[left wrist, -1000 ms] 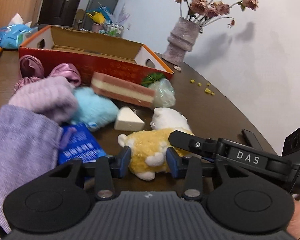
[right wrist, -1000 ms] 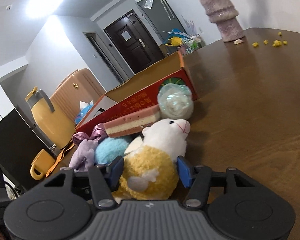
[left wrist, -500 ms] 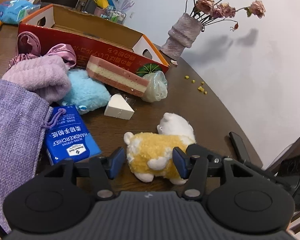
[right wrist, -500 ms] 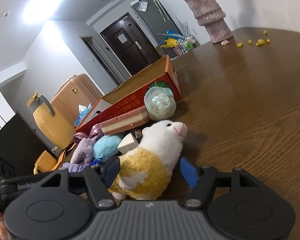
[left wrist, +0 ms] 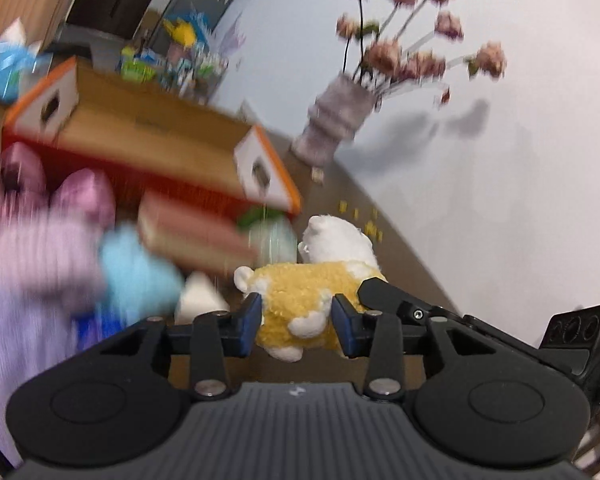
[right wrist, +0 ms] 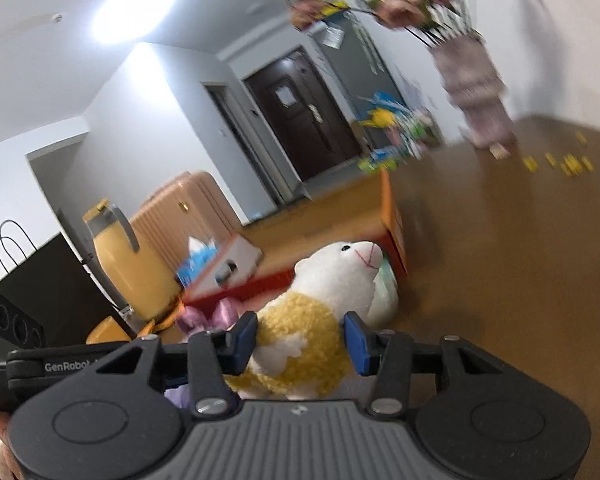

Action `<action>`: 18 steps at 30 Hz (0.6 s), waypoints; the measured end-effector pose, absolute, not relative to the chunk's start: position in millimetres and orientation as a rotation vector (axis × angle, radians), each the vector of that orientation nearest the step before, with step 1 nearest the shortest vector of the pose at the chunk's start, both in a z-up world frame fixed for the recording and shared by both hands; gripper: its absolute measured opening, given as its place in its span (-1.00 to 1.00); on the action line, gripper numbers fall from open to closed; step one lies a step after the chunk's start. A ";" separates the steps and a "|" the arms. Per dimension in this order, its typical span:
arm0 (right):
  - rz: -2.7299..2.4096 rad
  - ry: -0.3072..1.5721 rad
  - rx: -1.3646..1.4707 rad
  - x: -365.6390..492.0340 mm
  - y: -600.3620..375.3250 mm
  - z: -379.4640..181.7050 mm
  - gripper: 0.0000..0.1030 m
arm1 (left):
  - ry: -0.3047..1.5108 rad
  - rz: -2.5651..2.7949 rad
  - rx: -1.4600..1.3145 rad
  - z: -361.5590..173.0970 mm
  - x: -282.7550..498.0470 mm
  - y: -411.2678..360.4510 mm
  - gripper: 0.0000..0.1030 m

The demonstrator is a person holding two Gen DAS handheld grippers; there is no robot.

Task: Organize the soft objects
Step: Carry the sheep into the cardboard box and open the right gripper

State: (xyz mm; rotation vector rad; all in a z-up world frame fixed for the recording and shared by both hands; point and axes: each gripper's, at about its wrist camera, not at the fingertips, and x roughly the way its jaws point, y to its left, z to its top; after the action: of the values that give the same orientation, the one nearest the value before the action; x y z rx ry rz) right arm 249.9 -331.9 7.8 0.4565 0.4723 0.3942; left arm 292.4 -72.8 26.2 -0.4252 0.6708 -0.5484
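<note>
A yellow-and-white plush sheep (left wrist: 308, 284) sits between the pads of both grippers. My left gripper (left wrist: 296, 320) is shut on its yellow body. My right gripper (right wrist: 300, 340) is shut on the same body, with the white head (right wrist: 340, 268) sticking up above the pads. The sheep is lifted off the brown table (right wrist: 500, 260). A red and orange cardboard box (left wrist: 148, 144) stands open behind it; it also shows in the right wrist view (right wrist: 340, 224).
Left of the sheep lie a pink-striped sponge block (left wrist: 192, 236), a light blue plush (left wrist: 136, 272), purple and pink cloth items (left wrist: 32, 248), and a white wedge (left wrist: 200, 300). A vase of dried flowers (left wrist: 336, 120) stands behind the box. Yellow crumbs (right wrist: 560, 164) dot the table.
Both grippers have risen with the sheep and moved toward the box. The views are now motion-blurred and the box looks closer.
</note>
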 end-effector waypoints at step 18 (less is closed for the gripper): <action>0.400 0.693 0.376 486.9 -309.6 3.8 -0.11 | 0.825 -0.449 -0.489 -6.1 489.1 -60.4 -0.29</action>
State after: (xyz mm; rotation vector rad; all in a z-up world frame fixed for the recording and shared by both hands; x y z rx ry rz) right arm 486.9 -309.6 3.8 0.3763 0.6928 0.4004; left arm 489.1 -60.4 -6.1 -0.4888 0.8252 -0.4490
